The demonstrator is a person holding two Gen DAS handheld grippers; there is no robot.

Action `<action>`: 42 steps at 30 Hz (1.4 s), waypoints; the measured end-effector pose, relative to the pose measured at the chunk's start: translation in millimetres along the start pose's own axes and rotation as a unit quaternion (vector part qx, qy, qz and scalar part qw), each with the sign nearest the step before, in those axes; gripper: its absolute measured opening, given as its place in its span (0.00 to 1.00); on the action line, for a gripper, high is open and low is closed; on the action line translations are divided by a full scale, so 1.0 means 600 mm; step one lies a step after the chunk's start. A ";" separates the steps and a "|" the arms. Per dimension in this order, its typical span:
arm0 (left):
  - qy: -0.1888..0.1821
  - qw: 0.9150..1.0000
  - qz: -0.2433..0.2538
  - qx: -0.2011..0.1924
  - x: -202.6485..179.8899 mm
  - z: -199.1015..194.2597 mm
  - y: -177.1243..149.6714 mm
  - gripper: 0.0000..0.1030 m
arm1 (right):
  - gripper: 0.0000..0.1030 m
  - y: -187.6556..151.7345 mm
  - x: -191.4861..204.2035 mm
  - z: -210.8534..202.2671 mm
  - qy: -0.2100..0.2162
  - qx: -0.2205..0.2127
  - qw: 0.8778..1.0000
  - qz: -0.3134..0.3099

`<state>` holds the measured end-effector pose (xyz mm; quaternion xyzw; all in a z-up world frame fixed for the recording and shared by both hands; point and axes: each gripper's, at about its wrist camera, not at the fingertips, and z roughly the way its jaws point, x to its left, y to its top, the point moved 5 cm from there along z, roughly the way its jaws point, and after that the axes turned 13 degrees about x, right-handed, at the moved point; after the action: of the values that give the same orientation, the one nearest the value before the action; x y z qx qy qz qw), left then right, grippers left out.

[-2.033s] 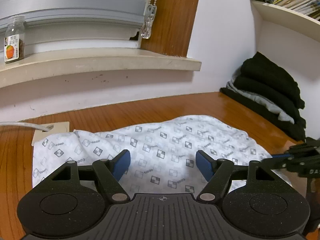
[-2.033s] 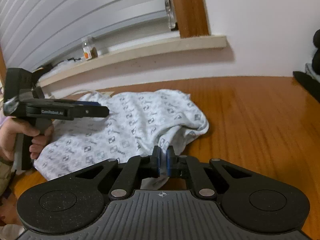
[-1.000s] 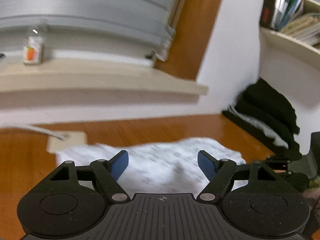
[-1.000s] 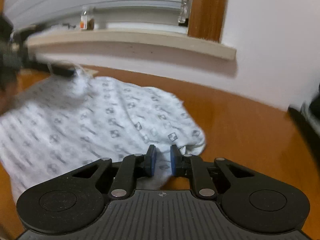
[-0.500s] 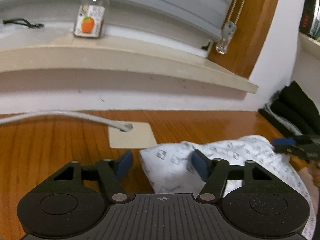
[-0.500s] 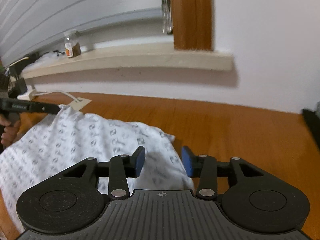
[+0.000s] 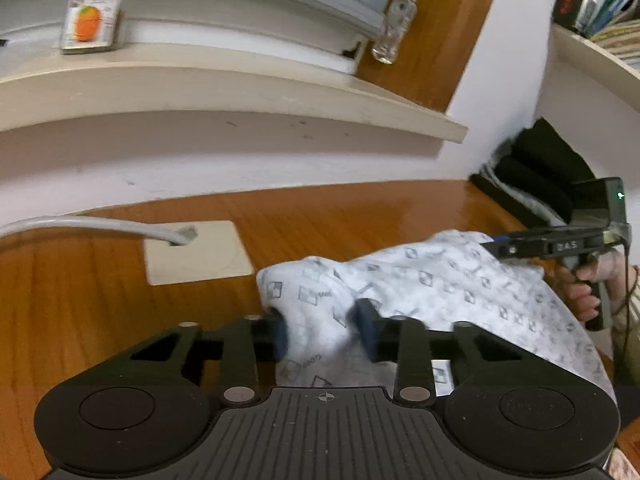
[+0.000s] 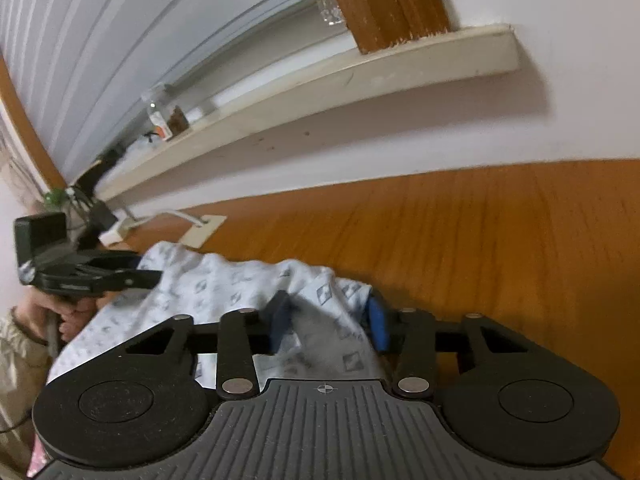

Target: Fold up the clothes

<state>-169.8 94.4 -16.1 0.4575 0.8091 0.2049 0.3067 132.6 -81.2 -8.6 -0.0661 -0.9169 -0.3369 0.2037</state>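
Wooden tabletop (image 7: 360,216), patterned garment (image 7: 440,288), apparently gripped

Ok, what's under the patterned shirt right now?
The shirt lies on the wooden tabletop, which shows all around it. Both grippers, left and right, have its edge between their pads. Anything beneath the cloth is covered.

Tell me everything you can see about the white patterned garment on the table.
The garment is soft white cloth printed with small grey squares, lying bunched and wrinkled on the glossy wooden table. The left gripper and the right gripper each have a far corner between closing pads.
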 end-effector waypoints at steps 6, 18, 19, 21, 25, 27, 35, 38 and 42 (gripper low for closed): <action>0.005 1.000 0.012 -0.022 -0.036 0.011 0.055 0.15 | 0.09 -0.014 -0.009 -0.047 -0.023 -0.049 0.998 0.015; -0.056 0.970 0.158 -0.174 -0.309 0.051 0.324 0.14 | 0.08 0.022 -0.034 -0.399 -0.246 -0.255 0.935 -0.013; -0.059 0.966 0.168 -0.188 -0.327 0.046 0.333 0.15 | 0.08 0.025 -0.015 -0.425 -0.258 -0.268 0.928 -0.027; -0.063 0.961 0.179 -0.201 -0.344 0.040 0.329 0.16 | 0.08 0.021 0.028 -0.461 -0.276 -0.279 0.918 -0.055; -0.047 0.969 0.177 -0.164 -0.314 0.057 0.250 0.24 | 0.10 -0.036 0.090 -0.430 -0.278 -0.236 0.928 -0.082; -0.027 0.976 0.164 -0.142 -0.274 0.066 0.197 0.38 | 0.13 -0.082 0.106 -0.378 -0.265 -0.187 0.942 -0.081; -0.008 0.989 0.114 -0.090 -0.170 0.056 0.109 0.55 | 0.31 -0.182 0.098 -0.286 -0.217 -0.109 0.969 -0.037; -0.020 0.990 0.108 -0.093 -0.170 0.051 0.120 0.62 | 0.37 -0.168 0.078 -0.278 -0.243 -0.105 0.964 -0.023; -0.028 0.990 0.113 -0.082 -0.196 0.086 0.142 0.67 | 0.38 -0.179 0.021 -0.241 -0.257 -0.093 0.961 0.029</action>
<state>-35.9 37.6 34.6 0.5250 0.7234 0.2912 0.3411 140.7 -256.4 33.1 -0.1957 -0.9006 -0.3863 -0.0362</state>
